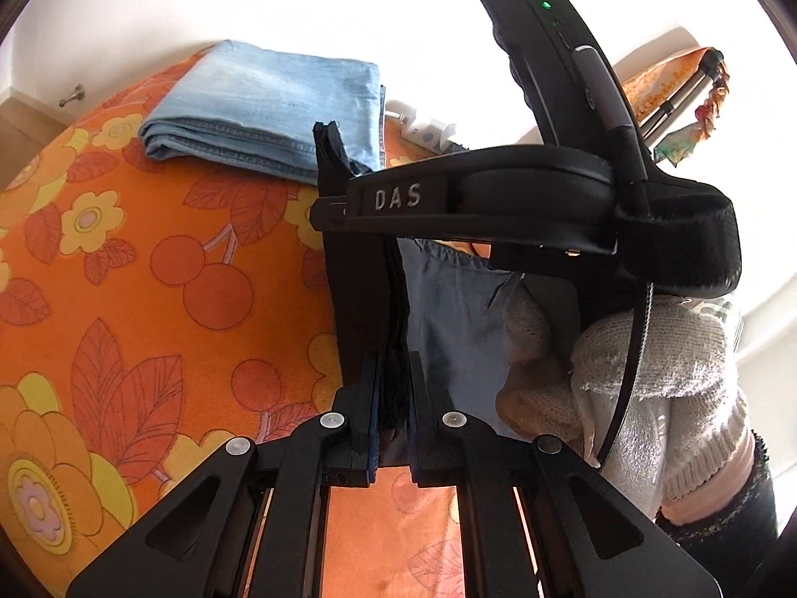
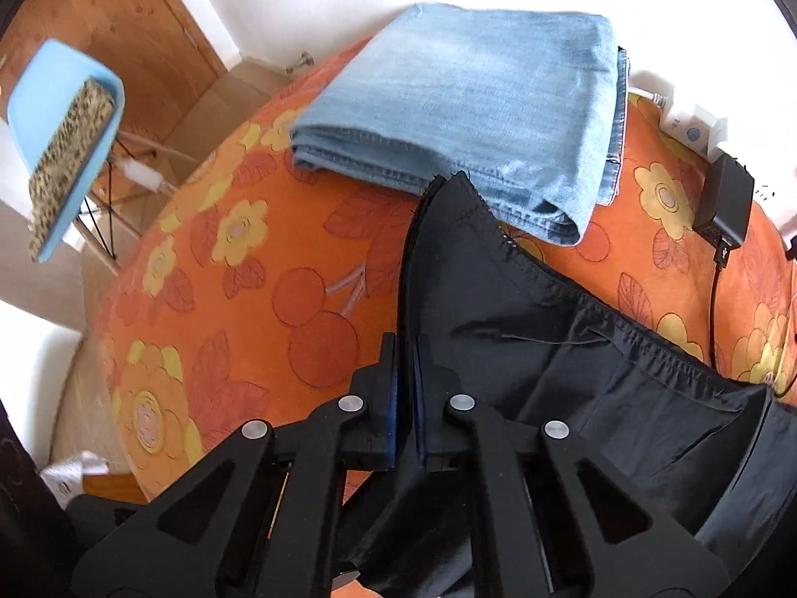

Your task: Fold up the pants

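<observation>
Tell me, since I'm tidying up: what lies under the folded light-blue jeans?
The folded light-blue jeans rest on the orange floral cloth. Anything beneath their middle is hidden.

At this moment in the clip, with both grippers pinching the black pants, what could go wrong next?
1. The lifted black pants hang right beside the folded jeans; swinging them could drag that finished stack askew.
2. The charger and its cable lie next to the black cloth and might snag.
3. The right gripper holds only an edge, so it may slip.
</observation>
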